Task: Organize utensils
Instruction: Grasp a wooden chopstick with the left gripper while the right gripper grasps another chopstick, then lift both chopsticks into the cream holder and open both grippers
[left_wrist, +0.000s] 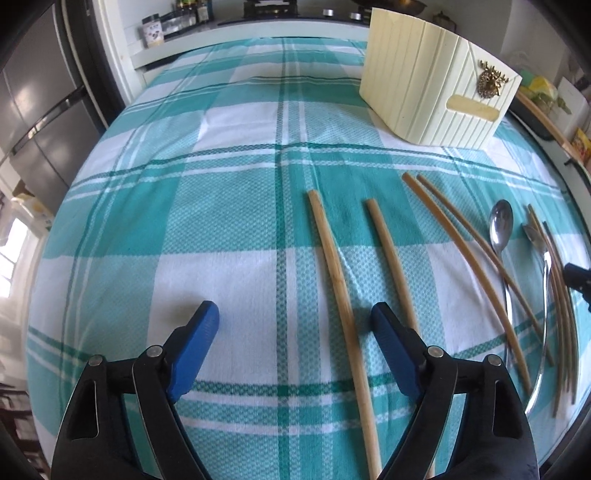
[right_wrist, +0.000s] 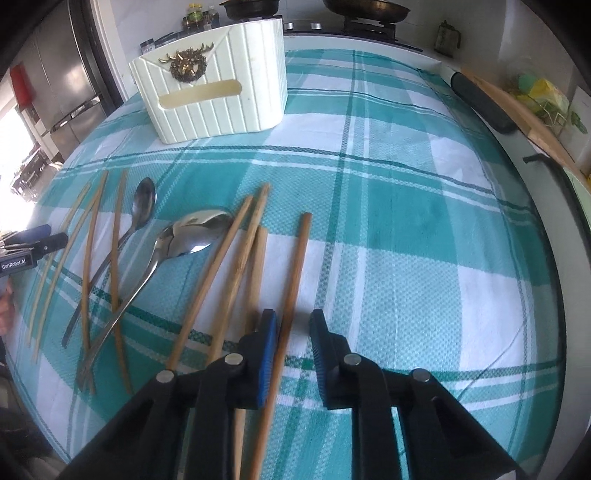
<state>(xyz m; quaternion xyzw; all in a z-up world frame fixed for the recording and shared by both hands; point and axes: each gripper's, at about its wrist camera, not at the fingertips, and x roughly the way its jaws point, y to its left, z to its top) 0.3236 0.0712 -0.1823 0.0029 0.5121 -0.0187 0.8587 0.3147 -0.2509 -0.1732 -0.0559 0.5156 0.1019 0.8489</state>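
Observation:
Several wooden chopsticks (right_wrist: 295, 273) and two metal spoons (right_wrist: 192, 232) lie on a teal checked tablecloth (right_wrist: 406, 229). A cream ribbed utensil holder (right_wrist: 210, 107) stands at the back; it also shows in the left wrist view (left_wrist: 436, 85). My right gripper (right_wrist: 293, 325) is open, its jaws on either side of the rightmost chopstick, just above the cloth. My left gripper (left_wrist: 295, 317) is open, with one chopstick (left_wrist: 343, 295) lying between its jaws. The spoons (left_wrist: 500, 229) and thin chopsticks lie to its right.
A fridge (left_wrist: 40, 107) stands at the left. A counter with jars (left_wrist: 155, 29) and a stove (right_wrist: 369, 14) runs behind the table. A dark long case (right_wrist: 484, 107) and a wooden board lie along the table's right edge.

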